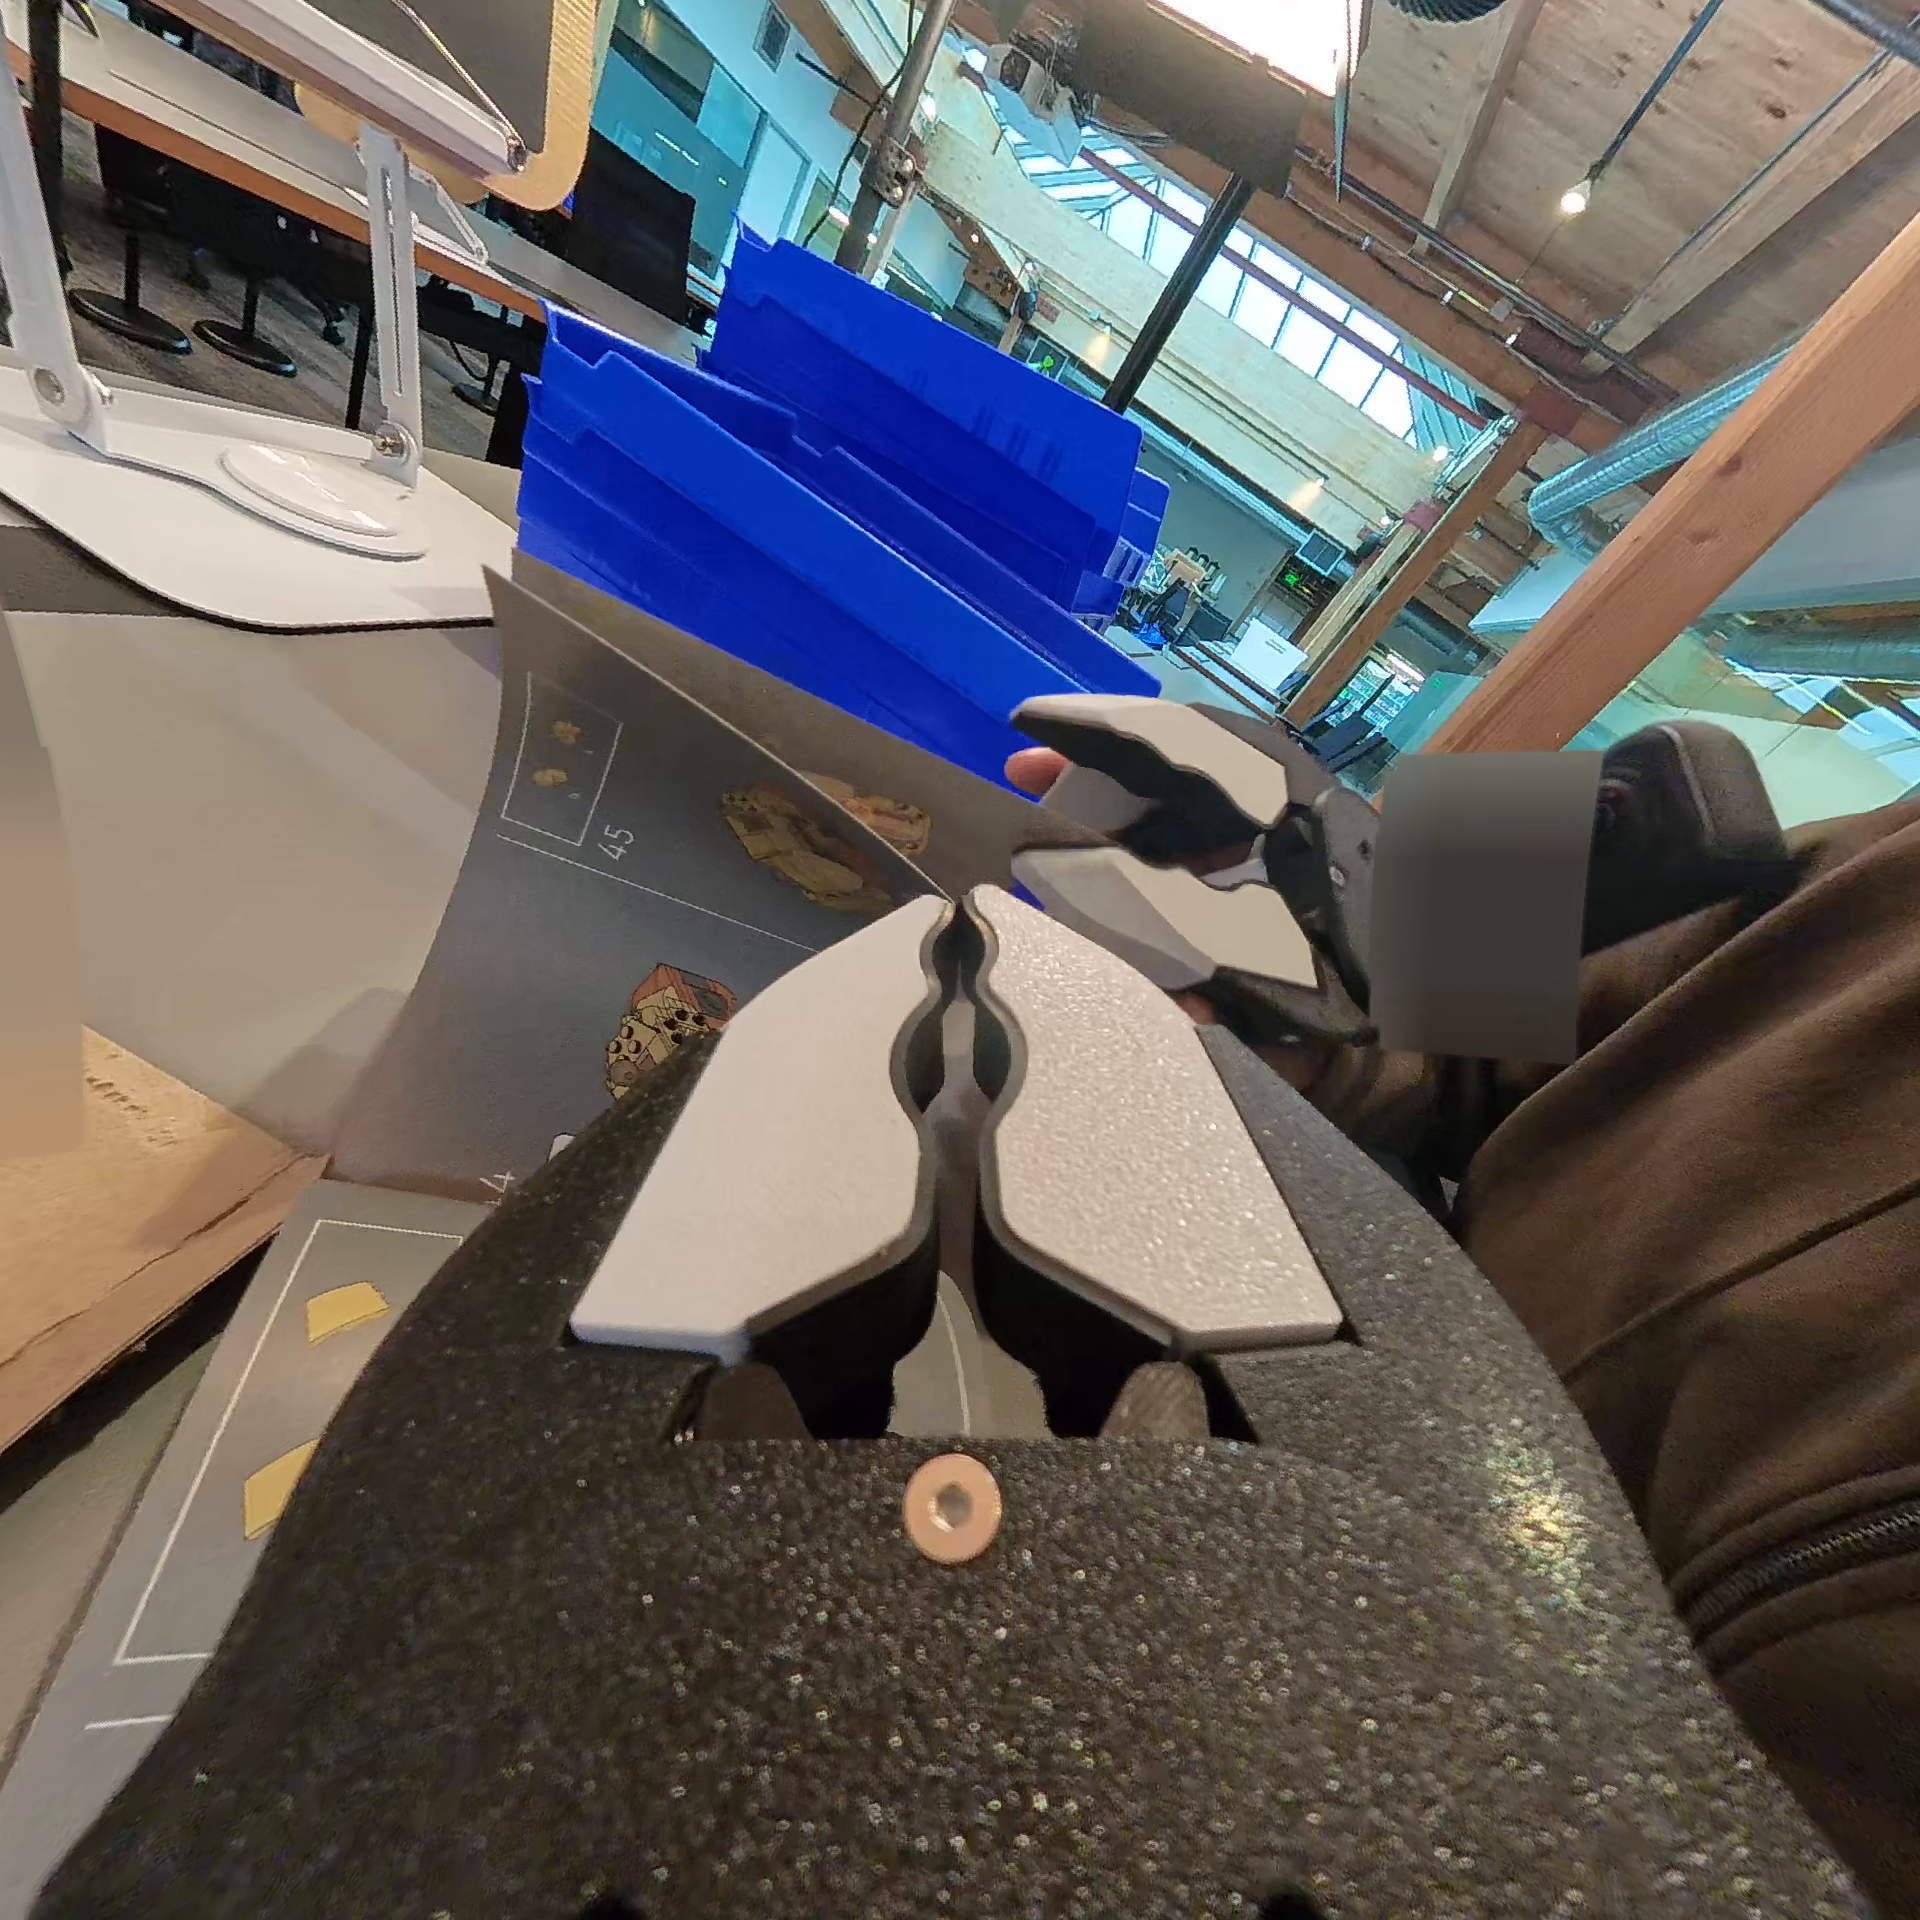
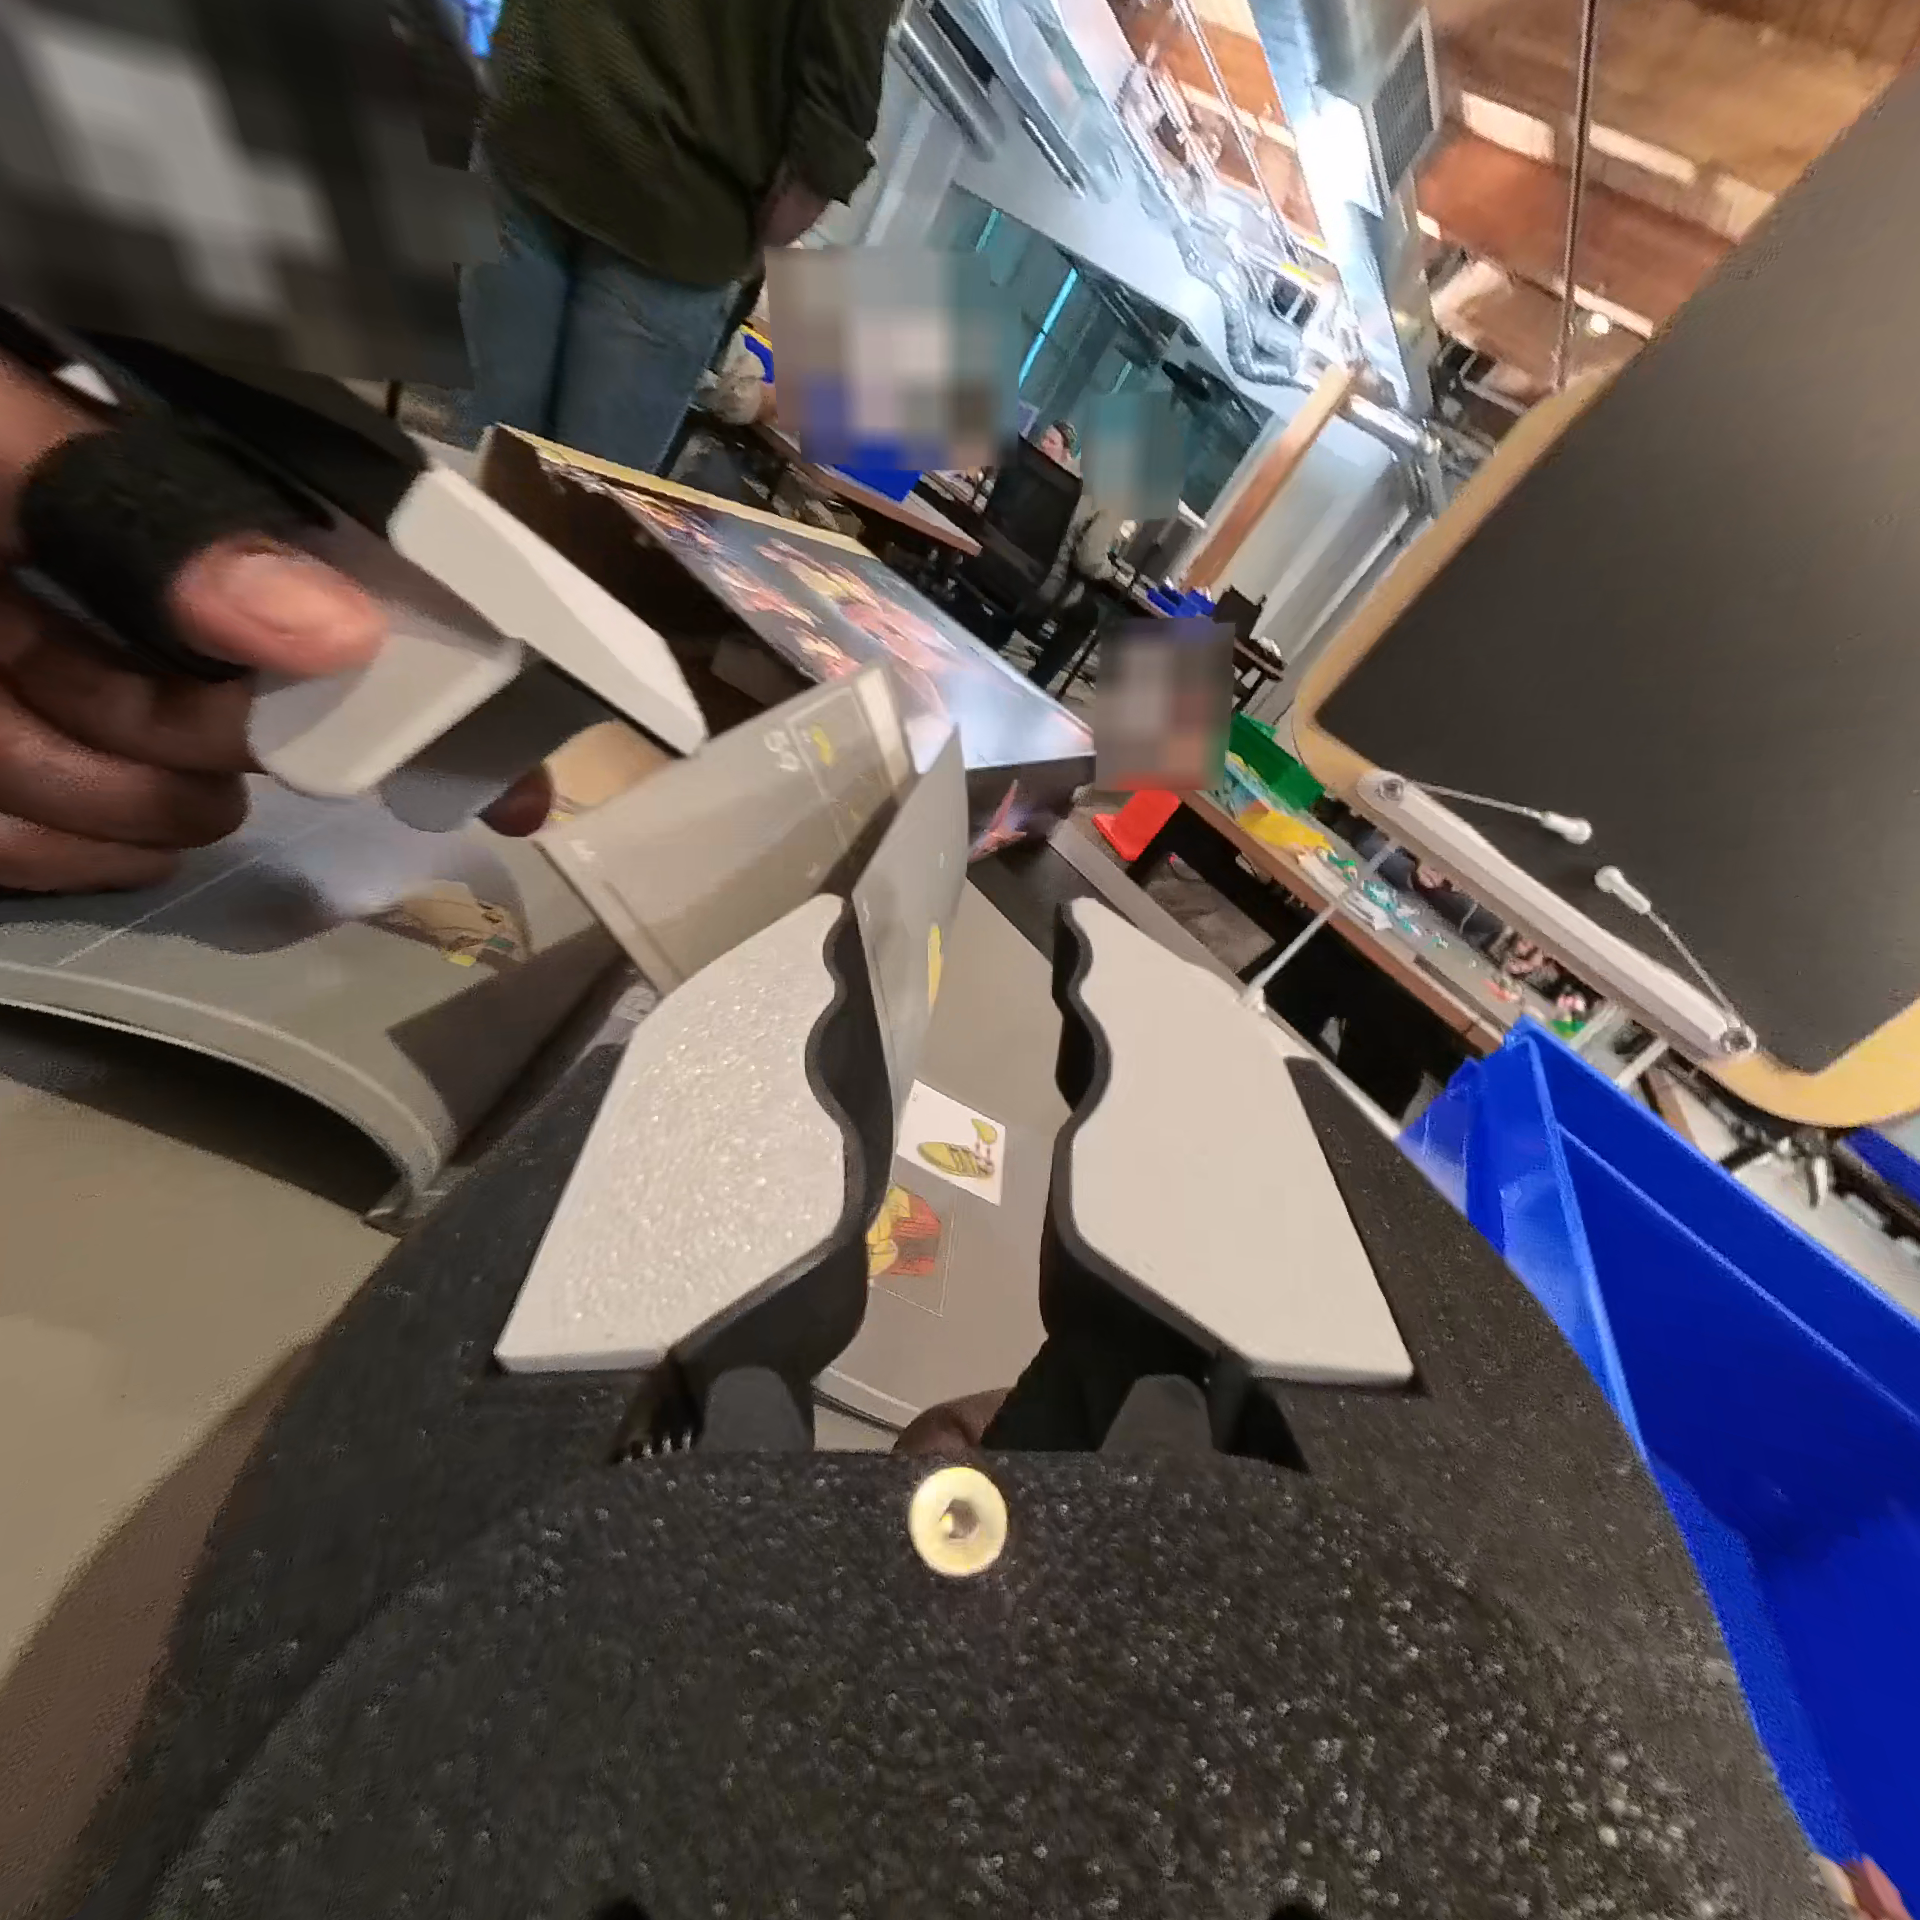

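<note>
My left gripper (image 1: 958, 914) pinches grey booklet page (image 1: 665, 831); right gripper (image 2: 956, 935) spread around page edge. Grey table (image 1: 260, 779), blue bins (image 1: 831, 499), timber-beamed workshop.

**Grey booklet page lifted between two grippers**

The left gripper (image 1: 958, 914) has its jaws closed on the edge of a grey instruction booklet (image 1: 665, 935) page, which curls up toward 11 o'clock, printed with tan brick-model drawings. The right gripper (image 2: 956, 935) stands with its jaws apart; a raised page (image 2: 904, 914) leans against its left finger (image 2: 727, 1091), clear of the other. The booklet's remaining pages lie open on the tabletop (image 1: 260, 810).
</note>
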The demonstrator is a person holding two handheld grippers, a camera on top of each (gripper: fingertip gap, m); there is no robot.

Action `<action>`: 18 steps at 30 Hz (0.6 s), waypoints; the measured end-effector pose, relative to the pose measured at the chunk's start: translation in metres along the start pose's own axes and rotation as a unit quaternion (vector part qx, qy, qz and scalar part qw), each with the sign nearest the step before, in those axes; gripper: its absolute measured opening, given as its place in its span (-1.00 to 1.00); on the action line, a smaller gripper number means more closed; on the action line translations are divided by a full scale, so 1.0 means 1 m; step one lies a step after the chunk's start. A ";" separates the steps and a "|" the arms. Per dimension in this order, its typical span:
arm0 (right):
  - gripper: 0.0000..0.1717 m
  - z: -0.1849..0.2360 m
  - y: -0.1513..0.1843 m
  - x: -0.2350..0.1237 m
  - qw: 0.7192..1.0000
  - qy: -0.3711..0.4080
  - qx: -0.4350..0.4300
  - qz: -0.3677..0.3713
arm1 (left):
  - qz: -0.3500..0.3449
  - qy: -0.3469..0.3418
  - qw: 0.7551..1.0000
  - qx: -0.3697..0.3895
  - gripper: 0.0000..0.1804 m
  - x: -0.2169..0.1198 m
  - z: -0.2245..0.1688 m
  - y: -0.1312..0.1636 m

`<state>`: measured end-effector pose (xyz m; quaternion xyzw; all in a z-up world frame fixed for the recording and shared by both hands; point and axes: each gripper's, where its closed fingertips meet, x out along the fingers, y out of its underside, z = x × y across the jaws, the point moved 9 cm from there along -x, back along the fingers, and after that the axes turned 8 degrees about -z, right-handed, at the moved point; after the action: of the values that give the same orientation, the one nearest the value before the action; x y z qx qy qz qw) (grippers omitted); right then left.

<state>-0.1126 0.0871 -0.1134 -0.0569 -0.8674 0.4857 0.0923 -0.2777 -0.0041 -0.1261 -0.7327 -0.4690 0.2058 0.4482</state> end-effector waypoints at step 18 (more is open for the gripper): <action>-0.56 0.035 0.007 -0.001 0.991 -0.069 -0.113 0.004 | -0.041 0.025 0.998 -0.035 -1.00 -0.007 0.001 -0.008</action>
<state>-0.1190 0.0616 -0.1371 -0.0366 -0.9209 0.3873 0.0237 -0.2859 -0.0088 -0.1208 -0.7327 -0.4945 0.1525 0.4420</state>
